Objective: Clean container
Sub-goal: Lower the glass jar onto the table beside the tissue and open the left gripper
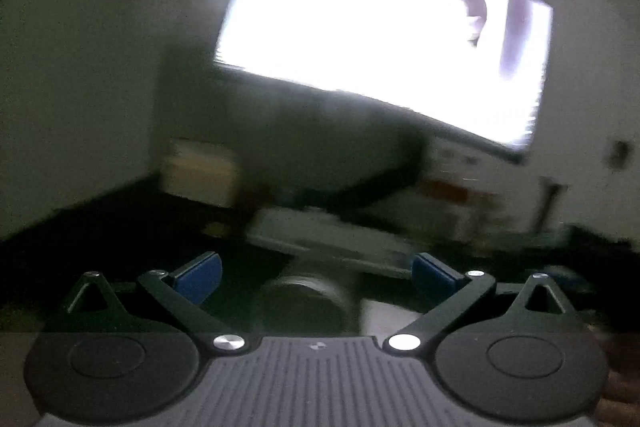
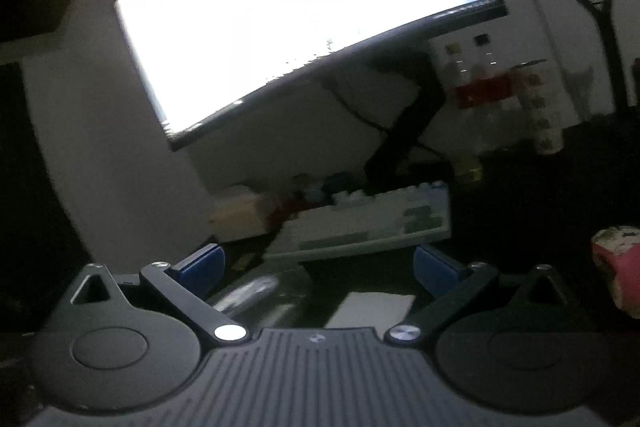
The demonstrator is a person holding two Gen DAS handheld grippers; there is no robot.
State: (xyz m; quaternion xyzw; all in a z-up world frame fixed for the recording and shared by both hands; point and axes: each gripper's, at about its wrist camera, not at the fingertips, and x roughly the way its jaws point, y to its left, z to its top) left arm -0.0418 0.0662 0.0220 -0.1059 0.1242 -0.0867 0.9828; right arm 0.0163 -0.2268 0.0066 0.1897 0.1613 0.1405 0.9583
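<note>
on the dark desk, below your left gripper [image 1: 316, 277] and right gripper [image 2: 318, 269], both spread and empty, lies a blurred container [image 1: 306, 297]. whether it's clean is untellable; any grasp needs steadier framing.

A dim room: a bright monitor [image 2: 304, 15] glows against a pale wall [image 2: 100, 131] above a dark desk [image 2: 520, 211].
</note>
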